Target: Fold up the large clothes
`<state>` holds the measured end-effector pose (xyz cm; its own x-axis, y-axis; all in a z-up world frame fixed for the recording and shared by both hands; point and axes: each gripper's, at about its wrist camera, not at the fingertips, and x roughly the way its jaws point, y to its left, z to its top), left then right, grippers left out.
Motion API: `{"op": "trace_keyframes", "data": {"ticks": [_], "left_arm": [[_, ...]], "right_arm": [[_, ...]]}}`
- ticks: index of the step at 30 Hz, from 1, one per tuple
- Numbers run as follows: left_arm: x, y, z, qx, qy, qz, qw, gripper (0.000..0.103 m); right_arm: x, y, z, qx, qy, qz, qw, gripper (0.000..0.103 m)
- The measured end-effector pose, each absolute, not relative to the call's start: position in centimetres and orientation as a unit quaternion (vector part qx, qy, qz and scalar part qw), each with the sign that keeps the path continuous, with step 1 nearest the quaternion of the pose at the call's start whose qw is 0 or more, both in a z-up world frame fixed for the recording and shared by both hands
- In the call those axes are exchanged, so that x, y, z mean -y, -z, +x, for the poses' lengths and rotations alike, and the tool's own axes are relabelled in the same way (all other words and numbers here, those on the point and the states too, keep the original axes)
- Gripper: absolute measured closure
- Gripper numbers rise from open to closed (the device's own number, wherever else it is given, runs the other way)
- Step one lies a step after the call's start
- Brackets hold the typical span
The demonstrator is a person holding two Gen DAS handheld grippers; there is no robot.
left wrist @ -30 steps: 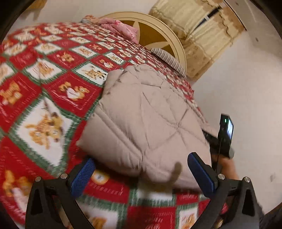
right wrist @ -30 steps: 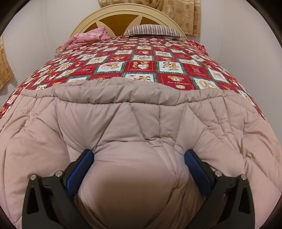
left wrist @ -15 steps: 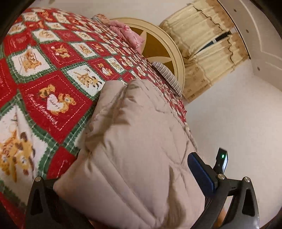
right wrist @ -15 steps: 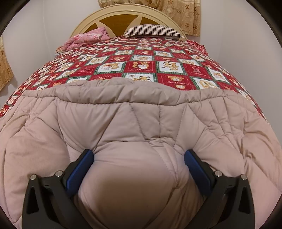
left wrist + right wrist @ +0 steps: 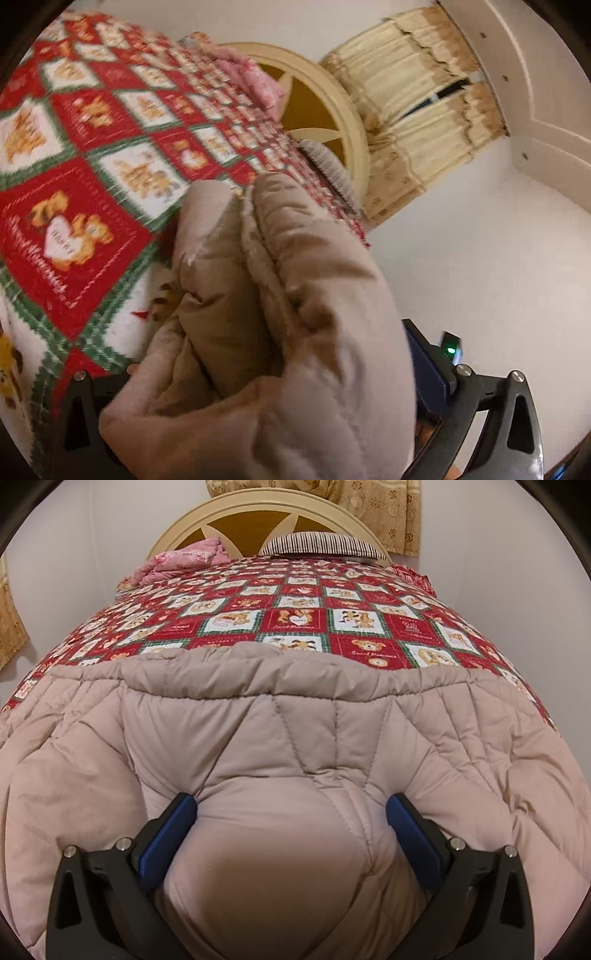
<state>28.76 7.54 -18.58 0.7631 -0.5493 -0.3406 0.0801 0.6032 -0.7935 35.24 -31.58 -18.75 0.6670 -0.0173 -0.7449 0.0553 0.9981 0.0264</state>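
This is a home bedroom: a bed with a red patchwork teddy-bear quilt (image 5: 295, 620), a round cream wooden headboard (image 5: 258, 513), a striped pillow (image 5: 321, 546) far, and beige patterned curtains (image 5: 417, 122).

Warm, even indoor light, no glare. The left wrist view is motion-blurred; the right is sharp. Fisheye bending and dark corners from twelve round to twelve o'clock.

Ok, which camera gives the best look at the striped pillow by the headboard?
The right wrist view. The striped pillow lies there sharp and nearly whole against the headboard, beyond the puffy coat. The left wrist view shows only a blurred sliver of it, behind the lifted coat.
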Motion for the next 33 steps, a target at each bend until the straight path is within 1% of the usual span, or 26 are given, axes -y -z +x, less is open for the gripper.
{"op": "trace_keyframes", "data": {"ticks": [2,3,4,5,9,12,14,16,24,29,33], "left_arm": [[-8.1,18.7,28.5,-0.284,0.177,-0.415,0.846,0.016],[-8.2,18.6,28.5,-0.283,0.179,-0.416,0.845,0.021],[-8.1,18.4,28.6,-0.282,0.182,-0.413,0.847,0.031],[-8.0,18.1,28.6,-0.281,0.182,-0.410,0.848,0.034],[-7.4,16.5,28.6,-0.266,0.201,-0.411,0.849,0.035],[-5.8,13.8,28.7,-0.240,0.217,-0.385,0.864,0.035],[-4.2,11.2,28.6,-0.219,0.238,-0.345,0.881,0.045],[-2.6,9.1,28.4,-0.201,0.257,-0.314,0.892,0.048],[3.7,4.4,28.1,-0.170,0.327,-0.237,0.899,0.048],[8.2,3.7,27.8,-0.168,0.384,-0.159,0.894,0.048],[11.9,2.9,26.9,-0.159,0.426,-0.080,0.887,0.048]], "right_arm": [[31.7,18.7,35.1,-0.404,0.017,0.028,0.914,0.000],[31.7,18.6,35.0,-0.402,0.016,0.029,0.915,0.000],[31.8,18.6,35.0,-0.401,0.014,0.031,0.916,0.000],[31.8,18.6,35.0,-0.400,0.014,0.033,0.916,0.000],[31.9,18.5,34.8,-0.396,0.008,0.038,0.918,0.000],[31.8,18.6,34.9,-0.399,0.007,0.036,0.916,0.000],[31.7,18.6,35.0,-0.402,0.007,0.033,0.915,0.000],[31.7,18.6,35.0,-0.401,0.006,0.035,0.915,0.000],[32.5,18.3,34.6,-0.386,-0.011,0.065,0.920,0.000],[31.9,18.3,35.8,-0.431,-0.009,0.024,0.902,0.000],[34.3,17.0,34.8,-0.453,-0.047,0.042,0.889,0.000]]}}
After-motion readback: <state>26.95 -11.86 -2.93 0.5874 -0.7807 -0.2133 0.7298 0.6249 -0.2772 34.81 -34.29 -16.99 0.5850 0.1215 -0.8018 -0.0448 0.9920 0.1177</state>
